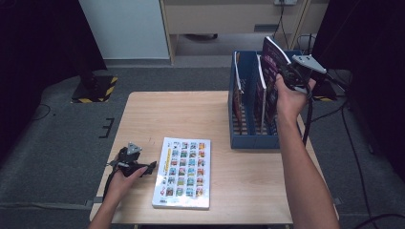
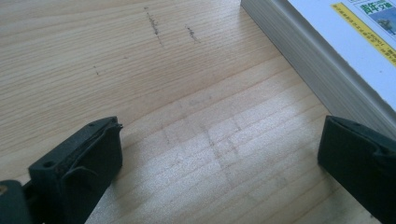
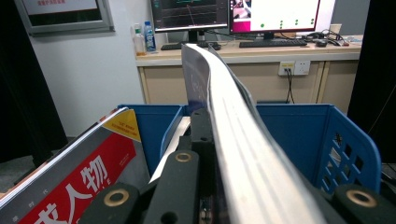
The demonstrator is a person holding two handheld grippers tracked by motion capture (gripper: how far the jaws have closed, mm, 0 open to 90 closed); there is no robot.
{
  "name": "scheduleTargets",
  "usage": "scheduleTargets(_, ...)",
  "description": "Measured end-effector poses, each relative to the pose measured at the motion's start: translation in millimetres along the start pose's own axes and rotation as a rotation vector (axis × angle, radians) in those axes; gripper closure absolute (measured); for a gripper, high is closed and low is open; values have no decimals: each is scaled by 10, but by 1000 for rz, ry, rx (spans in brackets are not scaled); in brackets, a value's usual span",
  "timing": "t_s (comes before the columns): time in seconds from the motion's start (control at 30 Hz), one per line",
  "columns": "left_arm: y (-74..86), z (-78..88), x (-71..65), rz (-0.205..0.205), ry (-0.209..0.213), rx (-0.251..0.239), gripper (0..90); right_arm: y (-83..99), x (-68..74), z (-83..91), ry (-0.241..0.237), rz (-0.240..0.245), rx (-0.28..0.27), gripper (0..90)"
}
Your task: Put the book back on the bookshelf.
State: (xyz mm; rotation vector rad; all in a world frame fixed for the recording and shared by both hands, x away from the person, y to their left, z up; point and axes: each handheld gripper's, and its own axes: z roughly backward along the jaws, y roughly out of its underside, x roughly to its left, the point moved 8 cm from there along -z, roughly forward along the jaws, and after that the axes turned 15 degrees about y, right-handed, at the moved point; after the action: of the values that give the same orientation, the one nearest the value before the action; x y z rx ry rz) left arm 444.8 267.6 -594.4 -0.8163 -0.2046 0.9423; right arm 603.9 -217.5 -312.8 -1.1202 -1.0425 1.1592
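- The jaws of the right gripper are clamped on the edge of a dark-covered book; in the right gripper view the pages run up between the jaws and bend a little to the side.
- This book stands upright, its lower part inside the blue rack just below the jaws and its upper part above the rack's rim.
- The right hand is wrapped around the gripper from below, and the forearm stretches forward from the near edge of the worktop, raised above it.
- Beside the held book, in the rack's other slots, more books stand upright; one with a red cover shows to the left of the jaws in the right gripper view.
- The jaws of the left gripper stand wide apart with only bare wood between them.
- They point level along the worktop, toward the side of a white book that lies flat just beside them; its page edge is close to one jaw, but I cannot tell if they touch.
- The left hand rests low at the near left corner of the worktop, with the forearm coming in from below.
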Motion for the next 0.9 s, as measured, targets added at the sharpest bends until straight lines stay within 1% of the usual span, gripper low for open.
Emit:
scheduleTargets(0.07, 0, 0, 0, 0, 0, 0, 0, 14, 22, -12, -4, 3, 1, 841)
scheduleTargets(0.13, 0, 0, 0, 0, 0, 0, 0, 30, 38, -21, -7, 16, -1, 841)
scheduleTargets(0.2, 0, -1, -2, 2, 0, 0, 0, 35, 40, -24, -6, 17, -4, 840)
scheduleTargets(0.4, -2, -4, -4, 3, 1, -1, 0, 133, 9, -51, -4, -1, 1, 840)
scheduleTargets(0.43, -2, -4, -4, 3, 1, -1, 0, 156, 0, -59, -7, -11, 0, 841)
scheduleTargets(0.53, -2, -5, -4, 2, 2, -1, 0, 175, -7, -70, -7, -11, 1, 840)
scheduleTargets(0.57, -3, -6, -5, 2, 2, -1, 0, 187, -13, -78, -10, 0, 0, 840)
scheduleTargets(0.73, -1, -4, -3, 0, 2, 3, 0, 197, -22, -88, -7, 9, -2, 841)
scheduleTargets(0.8, -1, -4, -3, -1, 2, 4, 0, 211, -24, -88, -5, 27, -3, 841)
scheduleTargets(0.9, -1, -3, -3, -1, 2, 4, 0, 229, -34, -85, -3, 24, -6, 840)
